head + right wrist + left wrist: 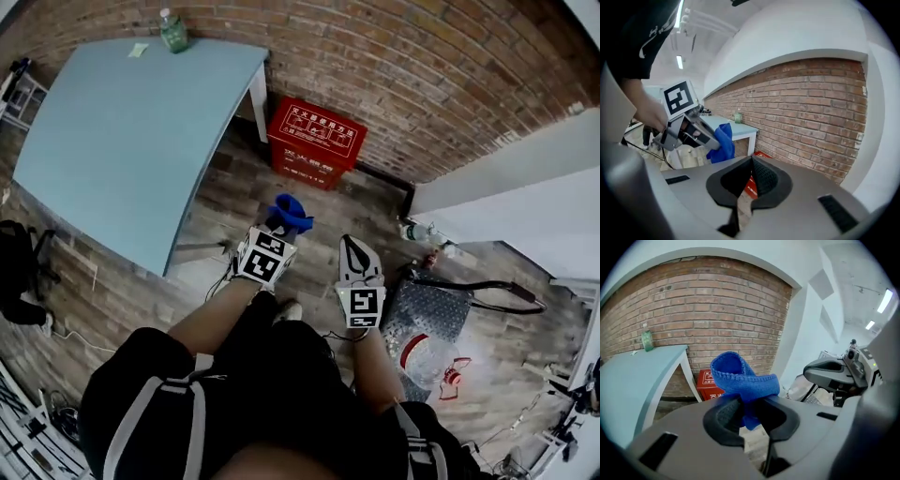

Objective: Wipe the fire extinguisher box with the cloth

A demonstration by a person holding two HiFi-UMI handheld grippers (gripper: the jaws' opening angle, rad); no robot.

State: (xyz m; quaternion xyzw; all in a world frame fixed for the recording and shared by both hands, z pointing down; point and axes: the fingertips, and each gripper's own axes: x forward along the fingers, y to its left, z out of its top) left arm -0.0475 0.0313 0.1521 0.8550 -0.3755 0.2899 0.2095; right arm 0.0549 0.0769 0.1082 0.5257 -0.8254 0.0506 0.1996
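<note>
Left gripper (284,225) clamps the blue cloth (740,376) mid-fold: soft, light, floppy. Right gripper (751,161) has jaws pressed together, empty. Rigid red fire extinguisher box (317,142) sits ahead of both, well apart.

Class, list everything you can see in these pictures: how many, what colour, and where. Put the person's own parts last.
table: one, pale blue, against the brick wall
bottle: one, green, on the table's far corner
fire extinguisher box: one, red, on the floor at the wall, beside the table leg
cloth: one, blue, pinched in the left gripper
cart: one, grey deck with black handle, on the floor at the right
left gripper: one, grey, shut on the cloth
right gripper: one, grey, jaws together, nothing between them
</note>
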